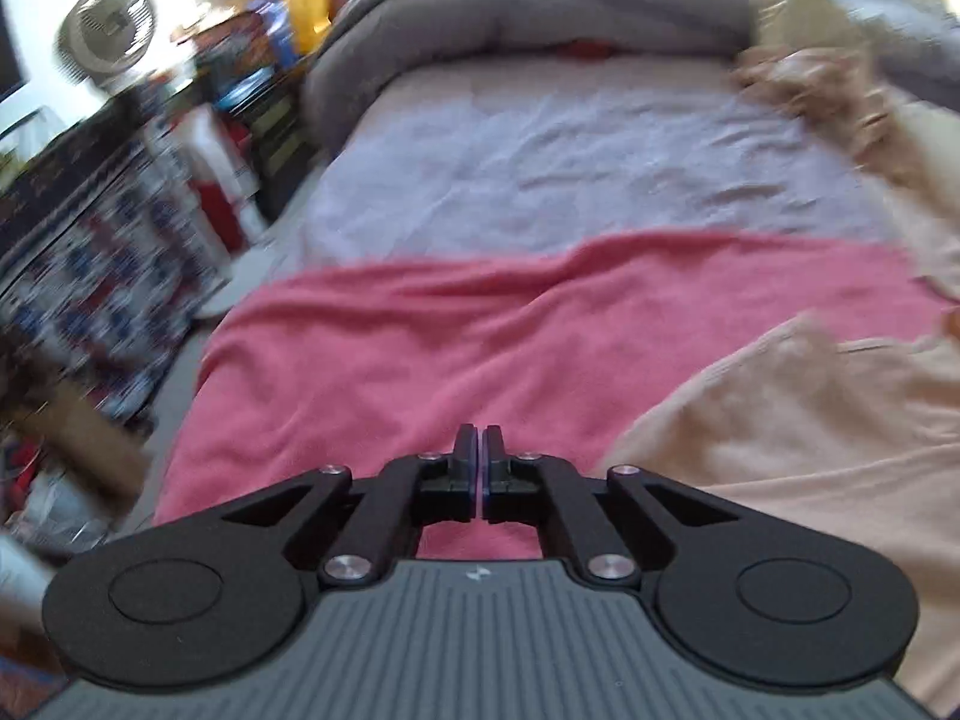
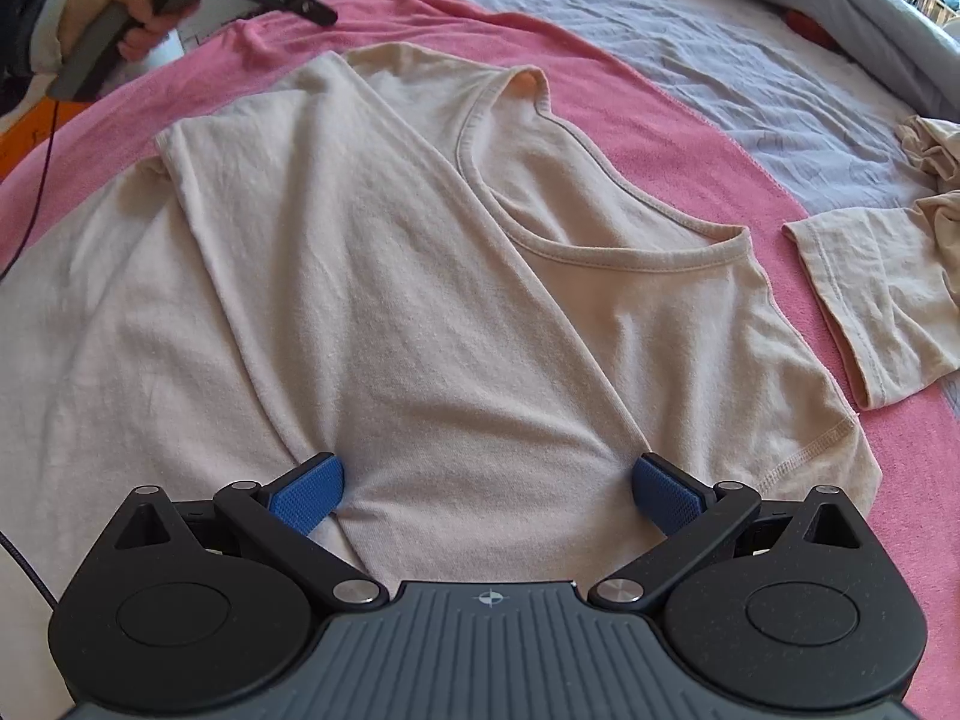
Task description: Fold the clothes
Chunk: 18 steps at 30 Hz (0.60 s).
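A beige T-shirt (image 2: 420,300) lies flat on a pink blanket (image 2: 660,120), neckline toward the far right, with its left side folded over the middle. My right gripper (image 2: 486,492) stands open low over the shirt's near part, blue pads (image 2: 306,495) wide apart with the cloth lying between them. My left gripper (image 1: 483,438) is shut with nothing in it, above the pink blanket (image 1: 390,360) to the left of the shirt (image 1: 810,420). In the right wrist view a hand holds this left gripper (image 2: 324,15) at the far left, clear of the shirt.
A second beige garment (image 2: 870,300) lies at the right, with crumpled beige cloth (image 2: 930,144) behind it. A lilac sheet (image 1: 570,168) and a grey duvet (image 1: 540,18) cover the far bed. A fan (image 1: 108,30) and cluttered shelves (image 1: 90,240) stand left of the bed.
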Each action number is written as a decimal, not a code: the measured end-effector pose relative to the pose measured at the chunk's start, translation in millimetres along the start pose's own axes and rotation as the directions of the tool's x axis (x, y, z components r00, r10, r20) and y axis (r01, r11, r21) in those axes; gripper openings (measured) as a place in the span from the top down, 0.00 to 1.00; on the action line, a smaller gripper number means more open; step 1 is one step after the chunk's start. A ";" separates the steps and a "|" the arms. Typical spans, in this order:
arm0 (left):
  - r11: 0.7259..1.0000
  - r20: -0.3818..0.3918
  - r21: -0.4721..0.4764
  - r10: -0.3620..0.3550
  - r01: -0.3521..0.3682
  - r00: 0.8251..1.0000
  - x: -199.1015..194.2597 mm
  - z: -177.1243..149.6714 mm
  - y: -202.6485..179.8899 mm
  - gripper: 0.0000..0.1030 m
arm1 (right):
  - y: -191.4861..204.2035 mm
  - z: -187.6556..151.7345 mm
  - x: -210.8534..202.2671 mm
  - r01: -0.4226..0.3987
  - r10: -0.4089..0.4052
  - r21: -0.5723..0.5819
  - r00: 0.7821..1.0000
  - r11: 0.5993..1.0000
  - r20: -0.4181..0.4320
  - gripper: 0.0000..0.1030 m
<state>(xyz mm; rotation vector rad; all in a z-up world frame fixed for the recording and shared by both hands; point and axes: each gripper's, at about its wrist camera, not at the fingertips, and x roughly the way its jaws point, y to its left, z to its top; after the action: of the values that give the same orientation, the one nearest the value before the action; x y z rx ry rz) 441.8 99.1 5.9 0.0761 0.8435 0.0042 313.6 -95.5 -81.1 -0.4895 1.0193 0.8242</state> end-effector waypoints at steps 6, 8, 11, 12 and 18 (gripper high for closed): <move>0.929 -0.098 0.089 -0.351 0.359 0.931 -35.6 -23.7 -41.3 0.87 | -1.4 -1.7 -0.7 -0.002 0.002 0.001 1.000 1.000 0.004 0.00; 0.933 -0.151 0.128 -0.316 0.335 0.937 -22.5 -37.3 -55.8 0.82 | -1.8 -0.9 -0.5 -0.001 0.001 0.001 1.000 1.000 0.002 0.00; 0.947 -0.165 0.162 -0.251 0.277 0.954 -0.4 -52.1 -62.2 0.71 | -1.4 0.3 -0.4 0.002 -0.002 0.002 1.000 1.000 0.000 0.00; 0.948 -0.146 0.173 -0.245 0.269 0.958 2.4 -51.3 -60.3 0.71 | -1.6 0.7 -0.2 0.003 -0.003 0.003 1.000 1.000 -0.001 0.00; 0.971 -0.128 0.227 -0.042 0.071 0.991 34.5 -23.2 -42.9 0.69 | 0.4 -1.8 -2.0 0.016 -0.016 0.024 1.000 1.000 0.008 0.00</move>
<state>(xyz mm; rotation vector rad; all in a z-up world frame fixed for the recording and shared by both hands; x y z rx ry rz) 446.3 59.0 -38.2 0.2735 0.9658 -0.1451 311.8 -97.2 -80.2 -0.4728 1.0158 0.7979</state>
